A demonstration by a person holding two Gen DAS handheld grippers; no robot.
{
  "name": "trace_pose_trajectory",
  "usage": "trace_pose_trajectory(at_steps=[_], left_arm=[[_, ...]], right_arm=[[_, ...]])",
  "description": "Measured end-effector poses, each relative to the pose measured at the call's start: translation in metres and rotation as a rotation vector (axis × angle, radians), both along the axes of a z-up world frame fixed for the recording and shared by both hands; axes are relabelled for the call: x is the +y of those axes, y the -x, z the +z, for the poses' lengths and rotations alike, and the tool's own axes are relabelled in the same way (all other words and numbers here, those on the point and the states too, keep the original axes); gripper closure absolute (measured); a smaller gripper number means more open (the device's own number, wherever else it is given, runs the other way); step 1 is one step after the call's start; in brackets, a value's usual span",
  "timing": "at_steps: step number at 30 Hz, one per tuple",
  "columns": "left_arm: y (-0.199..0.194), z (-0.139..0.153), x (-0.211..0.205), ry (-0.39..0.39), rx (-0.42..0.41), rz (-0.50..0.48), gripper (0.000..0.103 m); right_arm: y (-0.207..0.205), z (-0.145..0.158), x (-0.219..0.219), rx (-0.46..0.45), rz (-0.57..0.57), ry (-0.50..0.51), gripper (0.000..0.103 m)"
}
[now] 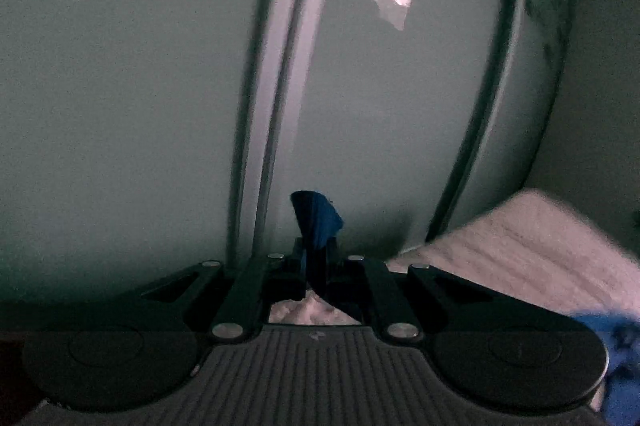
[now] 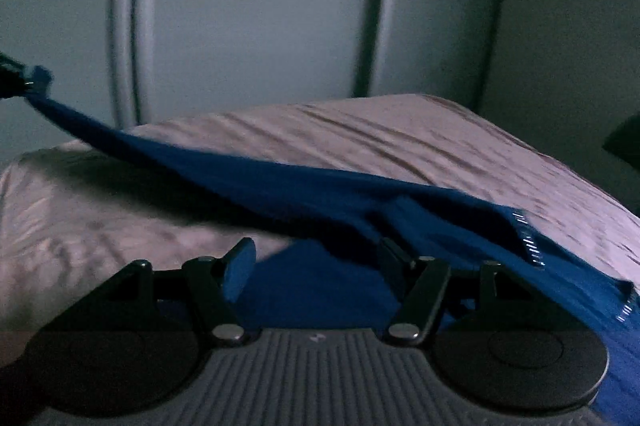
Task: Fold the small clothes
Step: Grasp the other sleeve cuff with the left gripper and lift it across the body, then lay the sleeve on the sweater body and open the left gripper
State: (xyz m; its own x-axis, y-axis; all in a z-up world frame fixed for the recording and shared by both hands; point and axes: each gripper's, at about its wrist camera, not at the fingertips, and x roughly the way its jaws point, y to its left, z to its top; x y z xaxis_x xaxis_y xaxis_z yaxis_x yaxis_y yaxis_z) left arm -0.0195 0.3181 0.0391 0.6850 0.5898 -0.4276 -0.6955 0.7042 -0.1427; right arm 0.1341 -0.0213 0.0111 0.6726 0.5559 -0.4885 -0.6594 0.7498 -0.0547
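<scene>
A dark blue garment [image 2: 304, 185] stretches in a raised band across the bed from far left to lower right, with a stitched hem at the right. My left gripper [image 1: 314, 254] is shut on one corner of it, and a blue tip [image 1: 318, 218] sticks up past the fingers. In the right wrist view that left gripper [image 2: 14, 81] shows at the far left edge, holding the cloth up off the bed. My right gripper [image 2: 316, 262] stands open, jaws wide apart. Blue cloth lies beneath and between them and drapes over the right finger [image 2: 394, 258].
The bed has a pale, wrinkled sheet [image 2: 360, 133], with its corner [image 1: 540, 246] at the lower right of the left wrist view. Behind stand glossy pale wardrobe doors [image 1: 140, 105] with a vertical frame, and a plain wall [image 2: 568, 25] is at the right.
</scene>
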Motion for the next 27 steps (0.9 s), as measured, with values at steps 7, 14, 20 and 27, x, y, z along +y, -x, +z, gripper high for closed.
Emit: trace_pose_trajectory(at_steps=[7,14,20,27], left_arm=[[-0.042,0.012,-0.013,-0.005,0.045,-0.069,0.093],[-0.118,0.051,-0.075,-0.205,0.010,-0.248,0.093],[-0.193,0.057,-0.156,-0.251,0.021,-0.428,0.093],[-0.270,0.064,-0.286,-0.277,-0.008,-0.666,0.093]], right_arm=[[-0.045,-0.032,-0.033,0.222,-0.124,0.030,0.026],[-0.035,-0.014,-0.082,0.204,-0.189,-0.129,0.026],[-0.026,-0.008,-0.140,0.215,-0.278,-0.209,0.025],[0.003,-0.018,-0.204,0.239,-0.402,-0.294,0.025]])
